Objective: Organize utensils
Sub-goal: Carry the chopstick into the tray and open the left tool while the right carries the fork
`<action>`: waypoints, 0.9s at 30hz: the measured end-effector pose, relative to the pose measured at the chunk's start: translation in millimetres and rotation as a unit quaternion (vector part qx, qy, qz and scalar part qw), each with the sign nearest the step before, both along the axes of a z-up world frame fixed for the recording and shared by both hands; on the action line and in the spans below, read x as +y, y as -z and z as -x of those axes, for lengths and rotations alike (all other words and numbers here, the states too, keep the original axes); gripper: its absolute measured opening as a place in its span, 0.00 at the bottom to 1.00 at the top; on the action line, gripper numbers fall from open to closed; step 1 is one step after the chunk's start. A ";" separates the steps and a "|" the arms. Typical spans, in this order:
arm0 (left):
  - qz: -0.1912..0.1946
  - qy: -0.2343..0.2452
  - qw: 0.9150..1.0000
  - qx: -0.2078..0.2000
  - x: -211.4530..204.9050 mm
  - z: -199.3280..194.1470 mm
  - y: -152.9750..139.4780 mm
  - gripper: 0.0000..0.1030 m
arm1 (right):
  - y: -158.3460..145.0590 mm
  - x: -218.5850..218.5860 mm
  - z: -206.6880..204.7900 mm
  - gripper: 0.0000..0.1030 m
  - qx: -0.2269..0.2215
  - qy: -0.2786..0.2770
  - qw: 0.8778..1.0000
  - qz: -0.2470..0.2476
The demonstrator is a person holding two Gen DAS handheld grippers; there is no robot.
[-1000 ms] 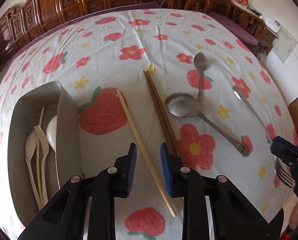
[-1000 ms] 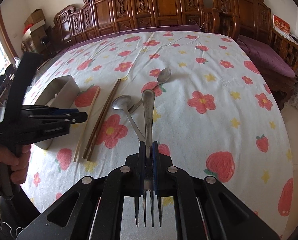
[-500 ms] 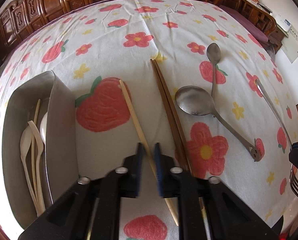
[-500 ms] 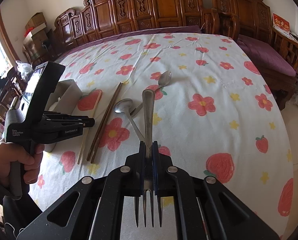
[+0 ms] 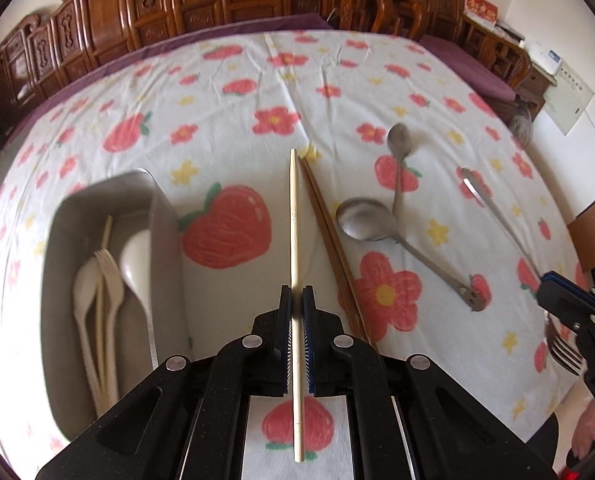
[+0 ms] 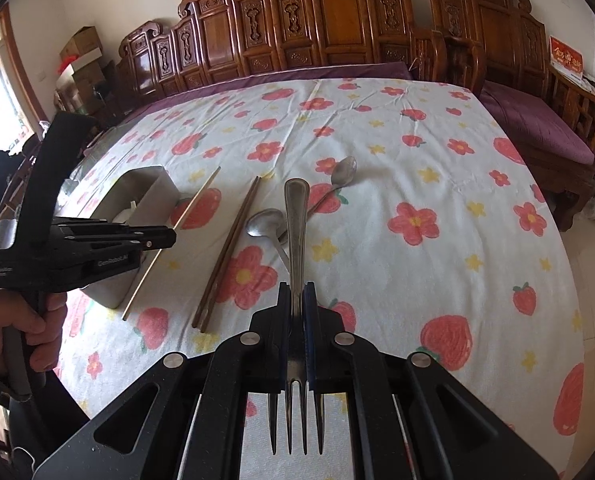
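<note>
My left gripper (image 5: 296, 300) is shut on a pale wooden chopstick (image 5: 294, 216), lifted off the cloth and pointing away from me. In the right wrist view the same chopstick (image 6: 193, 210) slants through the left gripper (image 6: 169, 238) beside the steel tray (image 6: 153, 184). My right gripper (image 6: 296, 296) is shut on a steel fork (image 6: 296, 216), tines toward the camera. On the cloth lie a dark chopstick pair (image 5: 329, 236), a large steel spoon (image 5: 363, 224) and a small spoon (image 5: 399, 140). The tray (image 5: 161, 216) holds pale plastic cutlery (image 5: 105, 272).
A flowered cloth (image 6: 437, 184) covers the table. Carved wooden chairs (image 6: 329, 24) line the far edge, and a purple-cushioned bench (image 6: 533, 120) stands to the right. A person's hand (image 6: 21, 320) grips the left tool's handle. Cardboard boxes (image 6: 79, 46) sit at the far left.
My left gripper closed on the pale chopstick and raised it off the cloth, swinging it straight ahead. The right gripper stayed put with the fork.
</note>
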State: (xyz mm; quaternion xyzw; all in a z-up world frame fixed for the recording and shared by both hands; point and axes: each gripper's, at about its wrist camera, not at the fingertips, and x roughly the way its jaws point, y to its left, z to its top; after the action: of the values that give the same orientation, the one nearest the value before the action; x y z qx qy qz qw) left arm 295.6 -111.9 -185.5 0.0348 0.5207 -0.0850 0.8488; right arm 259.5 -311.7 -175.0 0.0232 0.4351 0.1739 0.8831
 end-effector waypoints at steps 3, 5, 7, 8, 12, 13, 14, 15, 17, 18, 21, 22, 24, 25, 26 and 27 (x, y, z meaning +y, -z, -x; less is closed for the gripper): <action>-0.002 0.007 1.000 -0.014 3.4 6.3 -12.3 0.04 | -5.6 2.5 2.4 0.08 -0.006 -0.003 1.000 -0.003; -0.002 0.011 1.000 -0.022 6.2 11.0 -20.3 0.04 | -9.3 4.1 3.6 0.08 -0.010 -0.006 1.000 -0.006; -0.001 0.014 1.000 -0.028 10.4 15.8 -26.5 0.04 | -11.7 6.5 5.0 0.08 -0.012 -0.010 1.000 -0.007; -0.001 0.014 0.999 -0.030 12.5 18.2 -29.6 0.04 | -12.7 7.8 5.7 0.08 -0.014 -0.011 1.000 -0.007; -0.001 0.015 0.999 -0.040 21.9 25.6 -39.0 0.05 | -16.4 15.0 9.2 0.08 -0.018 -0.020 1.000 -0.009; -0.002 0.015 0.999 -0.042 24.4 26.8 -40.7 0.04 | -17.5 17.3 10.5 0.08 -0.020 -0.022 1.000 -0.008; -0.003 0.015 0.999 -0.044 27.9 28.2 -42.8 0.04 | -18.2 18.7 11.6 0.08 -0.020 -0.024 0.999 -0.009; -0.004 0.014 0.999 -0.046 30.6 29.5 -44.0 0.04 | -19.0 20.1 12.5 0.08 -0.021 -0.026 0.999 -0.009; -0.005 0.011 0.999 -0.048 36.7 31.4 -45.8 0.05 | -21.2 24.6 14.8 0.08 -0.024 -0.030 0.999 -0.009; -0.006 0.009 0.999 -0.049 42.0 31.9 -46.6 0.05 | -22.0 26.0 15.8 0.08 -0.025 -0.032 0.999 -0.009; -0.005 0.000 0.999 -0.051 55.7 33.6 -48.0 0.05 | -24.8 33.1 19.5 0.08 -0.027 -0.040 0.999 -0.012; -0.004 -0.002 0.999 -0.052 59.7 34.3 -48.6 0.05 | -25.6 35.5 20.3 0.08 -0.028 -0.043 0.999 -0.013; -0.002 -0.004 0.999 -0.054 67.7 35.5 -49.5 0.05 | -26.7 41.1 22.5 0.08 -0.028 -0.048 0.998 -0.015; -0.004 -0.005 0.998 -0.056 71.5 36.0 -50.0 0.05 | -27.0 44.3 23.5 0.08 -0.029 -0.051 0.998 -0.015; -0.006 -0.007 0.998 -0.058 75.0 36.4 -50.5 0.05 | -27.5 47.1 24.6 0.08 -0.028 -0.053 0.998 -0.016; -0.006 -0.010 0.998 -0.059 78.6 36.1 -50.9 0.05 | -28.1 51.3 25.8 0.08 -0.027 -0.056 0.998 -0.020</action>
State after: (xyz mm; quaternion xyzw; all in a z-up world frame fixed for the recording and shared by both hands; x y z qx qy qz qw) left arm 259.5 -33.2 -134.7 0.0395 0.4706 -0.0718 0.8785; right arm 233.7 -260.4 -147.0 0.0117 0.4077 0.2324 0.8830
